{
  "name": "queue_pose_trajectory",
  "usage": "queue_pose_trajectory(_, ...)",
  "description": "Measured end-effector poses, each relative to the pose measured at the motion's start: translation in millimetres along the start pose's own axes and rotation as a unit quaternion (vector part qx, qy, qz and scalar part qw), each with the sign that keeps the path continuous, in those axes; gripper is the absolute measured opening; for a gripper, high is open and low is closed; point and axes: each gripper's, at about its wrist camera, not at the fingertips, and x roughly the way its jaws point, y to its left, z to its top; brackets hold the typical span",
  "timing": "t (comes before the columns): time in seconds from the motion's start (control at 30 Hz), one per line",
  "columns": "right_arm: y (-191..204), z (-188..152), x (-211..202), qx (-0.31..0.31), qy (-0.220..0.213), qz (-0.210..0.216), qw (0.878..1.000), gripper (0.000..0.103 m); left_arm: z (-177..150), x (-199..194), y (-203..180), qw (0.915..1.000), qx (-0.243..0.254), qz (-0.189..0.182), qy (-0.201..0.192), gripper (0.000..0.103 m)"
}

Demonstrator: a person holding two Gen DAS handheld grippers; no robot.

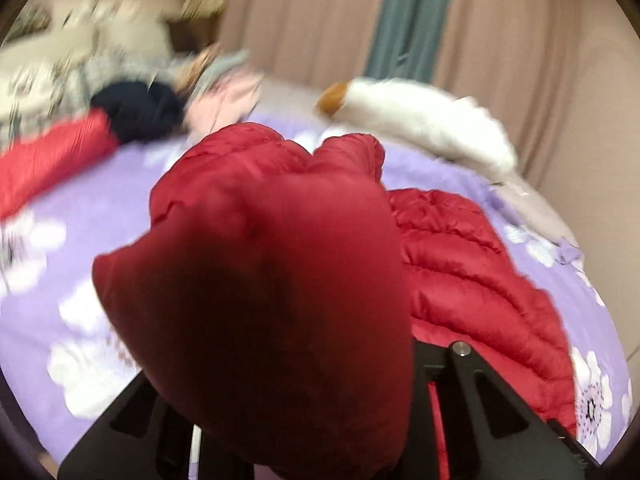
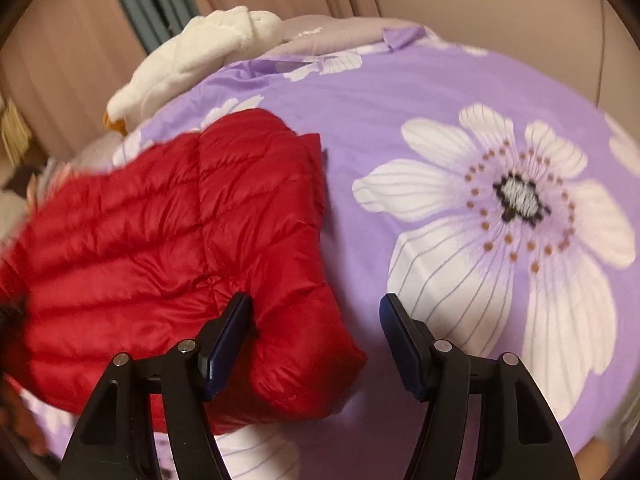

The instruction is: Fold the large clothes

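Observation:
A red puffer jacket (image 2: 132,232) lies on the purple flowered bed sheet (image 2: 400,92). In the left wrist view a bunched fold of the red jacket (image 1: 272,264) stands up right in front of the camera, lifted off the sheet. My left gripper (image 1: 296,380) is shut on that fold, its fingertips hidden under the fabric. The rest of the jacket (image 1: 472,264) trails down to the right. My right gripper (image 2: 316,320) hovers open over the jacket's near corner. Its left finger (image 2: 234,320) is over the fabric and its right finger (image 2: 396,324) over bare sheet.
A white plush toy (image 1: 420,116) lies at the far edge of the bed. A blurred pile of clothes (image 1: 136,108) and another red item (image 1: 52,160) sit at the far left. Beige curtains (image 1: 320,20) hang behind the bed. Bare sheet (image 1: 100,216) spreads left of the jacket.

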Motion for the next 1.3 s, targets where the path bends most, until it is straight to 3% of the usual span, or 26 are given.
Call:
queue_pose_trajectory(0.17,-16.0,-0.2,2.9,0.028,0.005,0.021,0.999,0.065,24.2,-40.6,-27.5,0.9970,0.006,-0.068,-0.037,0.023)
queue_pose_trajectory(0.3,-13.2,3.2,4.0,0.013,0.013,0.012,1.000,0.065,31.6,-57.3,-37.9,0.9955,-0.009,-0.087,-0.037,0.023)
queue_pose_trajectory(0.37,-10.8,3.6,5.6,0.010,0.015,0.007,1.000,0.065,32.2,-61.9,-46.6,0.9958,-0.001,-0.082,-0.042,0.023)
queue_pose_trajectory(0.5,-9.9,3.5,6.8,0.015,0.015,0.003,1.000,0.065,21.7,-65.7,-70.0,0.9958,0.059,-0.037,-0.059,0.024)
queue_pose_trajectory(0.77,-18.0,4.4,3.6,0.034,0.017,0.029,0.999,0.065,18.6,-52.0,-42.2,0.9992,0.014,-0.034,-0.018,0.024)
queue_pose_trajectory(1.0,-10.6,2.9,4.7,0.021,0.013,0.009,1.000,0.065,16.7,-52.8,-50.0,0.9978,0.049,-0.023,-0.038,0.025)
queue_pose_trajectory(1.3,-12.7,2.3,4.2,0.021,0.010,0.012,1.000,0.065,7.6,-62.5,-63.1,0.9979,0.050,-0.009,-0.041,0.027)
